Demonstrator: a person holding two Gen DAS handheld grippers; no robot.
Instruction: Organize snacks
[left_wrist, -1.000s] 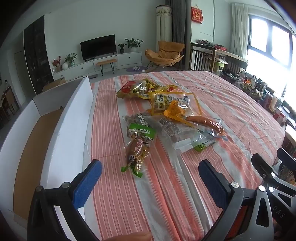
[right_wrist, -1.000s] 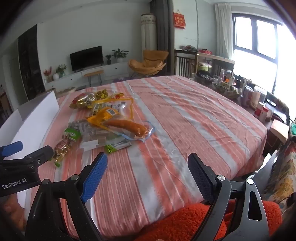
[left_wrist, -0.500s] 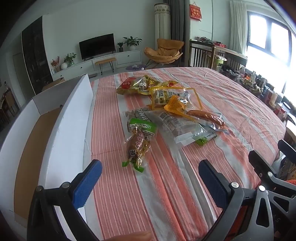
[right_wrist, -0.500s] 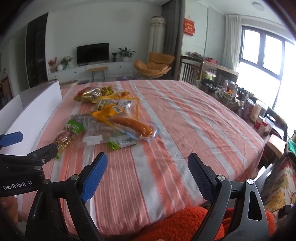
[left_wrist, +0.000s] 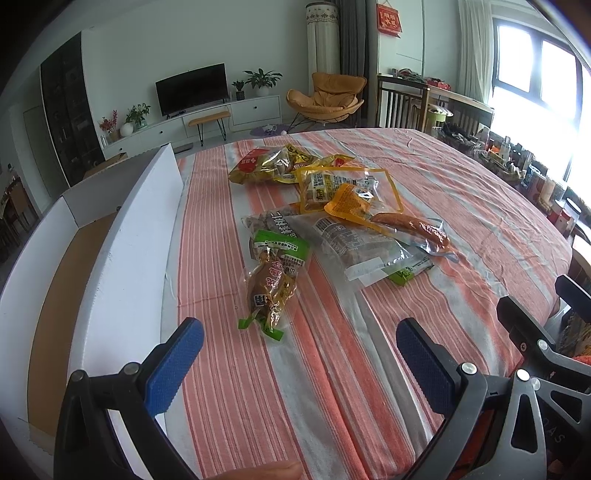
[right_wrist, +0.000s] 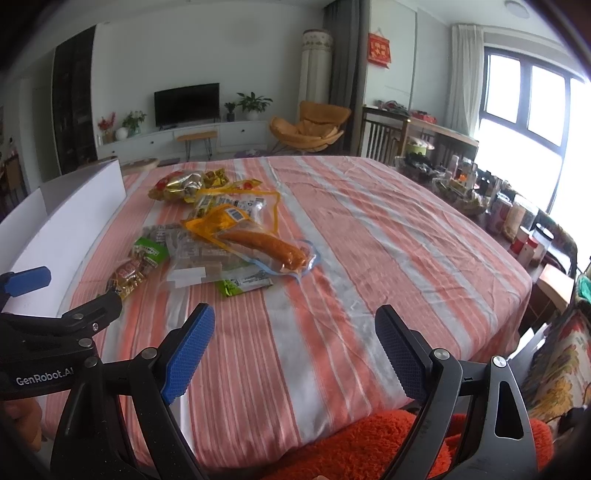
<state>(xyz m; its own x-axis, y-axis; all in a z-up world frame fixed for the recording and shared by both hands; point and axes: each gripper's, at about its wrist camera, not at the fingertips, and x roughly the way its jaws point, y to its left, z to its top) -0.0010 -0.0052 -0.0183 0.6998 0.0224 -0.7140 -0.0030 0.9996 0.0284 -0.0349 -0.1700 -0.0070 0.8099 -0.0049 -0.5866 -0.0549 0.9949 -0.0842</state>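
Hovering wide open and empty, the left gripper (left_wrist: 299, 350) sat nearest the green-topped snack pouch (left_wrist: 273, 280), lying lengthwise just ahead beside the white box (left_wrist: 125, 236); the right gripper (right_wrist: 295, 350) gaped alongside.

Your daylight pours in from the window (right_wrist: 532, 96) at two o'clock, blown out to white glare in both views. The striped tablecloth (left_wrist: 369, 332) is evenly bright, its shadows soft. Fisheye distortion bends the room's straight lines towards the rim, and the corners go black. Focus is sharp mid-frame.
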